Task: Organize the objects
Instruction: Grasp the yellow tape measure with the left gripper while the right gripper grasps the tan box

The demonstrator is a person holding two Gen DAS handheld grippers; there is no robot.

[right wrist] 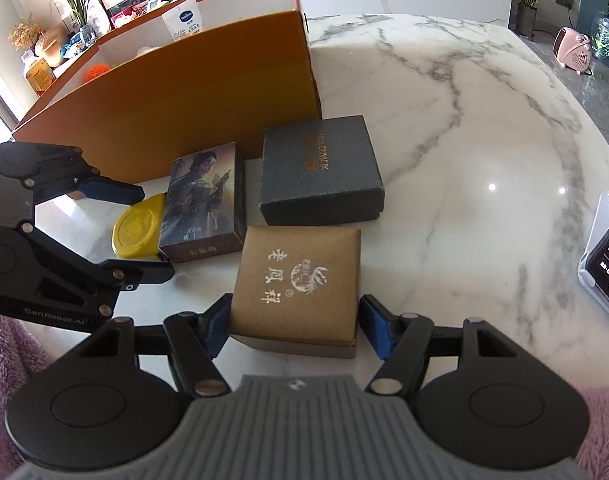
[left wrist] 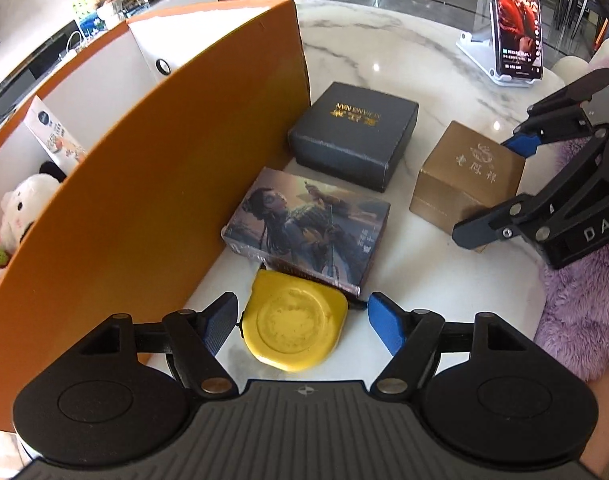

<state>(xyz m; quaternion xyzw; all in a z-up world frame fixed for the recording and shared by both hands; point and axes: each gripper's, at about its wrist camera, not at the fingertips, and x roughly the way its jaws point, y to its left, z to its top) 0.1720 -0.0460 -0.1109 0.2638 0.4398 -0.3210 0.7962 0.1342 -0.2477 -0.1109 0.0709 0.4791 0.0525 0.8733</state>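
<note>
Left gripper (left wrist: 303,323): fingers spread wide either side of the flat yellow round-cornered tape-measure case (left wrist: 295,321), clear gaps on both sides, nothing gripped.
Right gripper (right wrist: 293,327): fingers bracket the square tan cardboard box with silver lettering (right wrist: 300,288); pads sit just beside its walls, and I cannot tell whether they press, so I read it as not clamped.
Where things lie: the yellow case sits by the desk's near edge, touching the illustrated rectangular card box (left wrist: 310,222); the dark grey square box with gold print (left wrist: 354,134) lies further in, and all 3 line up along the tall orange cardboard storage box (left wrist: 152,184) on the white marbled desk (right wrist: 464,140).
Risk 1: closing on the low yellow case may pinch its rounded corners so it squirts out, or shove the card box it touches.
Risk 2: lifting the tan box by its lid alone could leave the base behind.
Risk 3: both grippers work close together; crossing toward the orange box could make them collide.
</note>
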